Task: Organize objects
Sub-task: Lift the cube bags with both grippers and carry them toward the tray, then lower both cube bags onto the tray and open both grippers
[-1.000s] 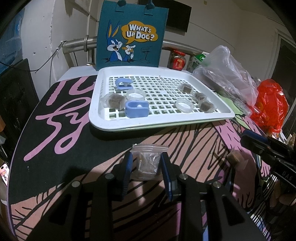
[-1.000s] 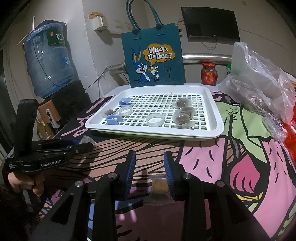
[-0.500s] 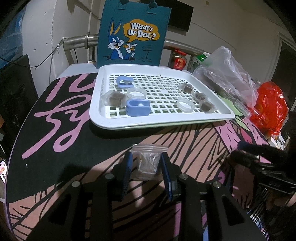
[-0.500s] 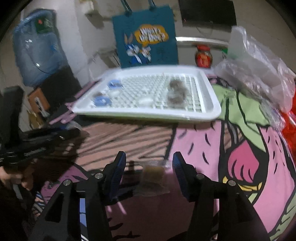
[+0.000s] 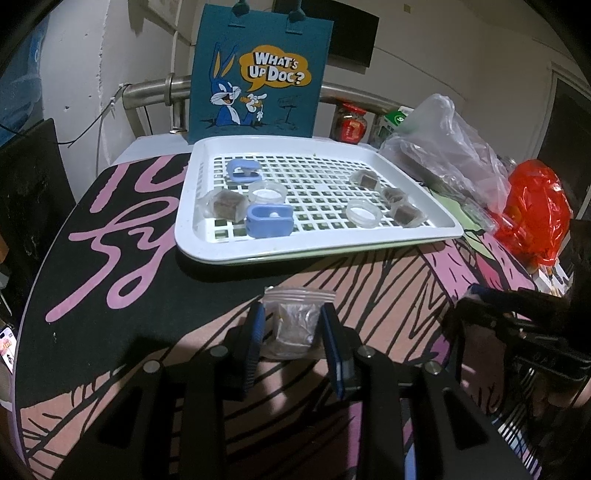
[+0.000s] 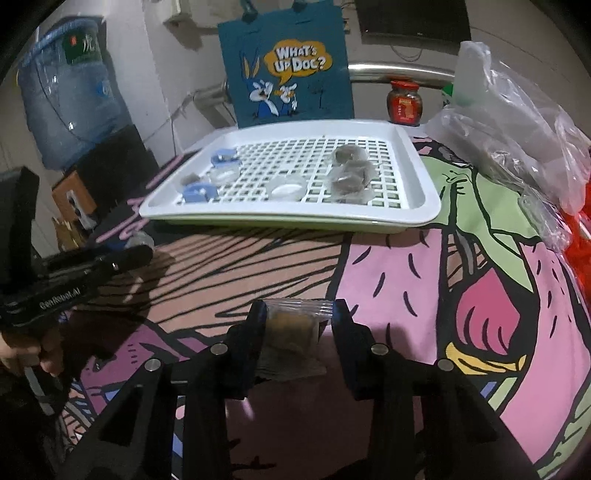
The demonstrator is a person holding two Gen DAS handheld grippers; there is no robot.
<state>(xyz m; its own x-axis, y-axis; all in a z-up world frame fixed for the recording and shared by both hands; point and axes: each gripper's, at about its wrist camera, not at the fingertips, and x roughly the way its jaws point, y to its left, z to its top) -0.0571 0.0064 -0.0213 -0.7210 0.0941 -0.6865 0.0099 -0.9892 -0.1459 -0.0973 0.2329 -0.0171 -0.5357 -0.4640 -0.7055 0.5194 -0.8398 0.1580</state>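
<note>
White plaster walls enclose the workspace, with a wall-mounted dark screen [image 6: 413,18] and a blue water jug [image 6: 70,103] at the far left. Below these, a table [image 5: 122,266] carries a cartoon-printed cover in black, pink and green. A teal tote bag [image 5: 258,70] reading "WHAT'S UP DOC?" stands upright behind a white slotted tray [image 5: 317,243]. A clear plastic bag [image 5: 443,147] and a red plastic bag [image 5: 532,210] lie to the tray's right; a red-labelled jar [image 6: 404,103] stands behind it. Inside the tray lie two blue clips [image 5: 269,219], clear round lids [image 5: 364,213] and small packets with brown contents [image 5: 224,202]. The left gripper [image 5: 293,332] has its fingers close on either side of a small zip pouch [image 5: 295,325] resting on the table before the tray; firm contact cannot be confirmed. The right gripper [image 6: 297,328] is clamped on a second clear pouch [image 6: 291,332] with brown contents, near the table's front edge.
</note>
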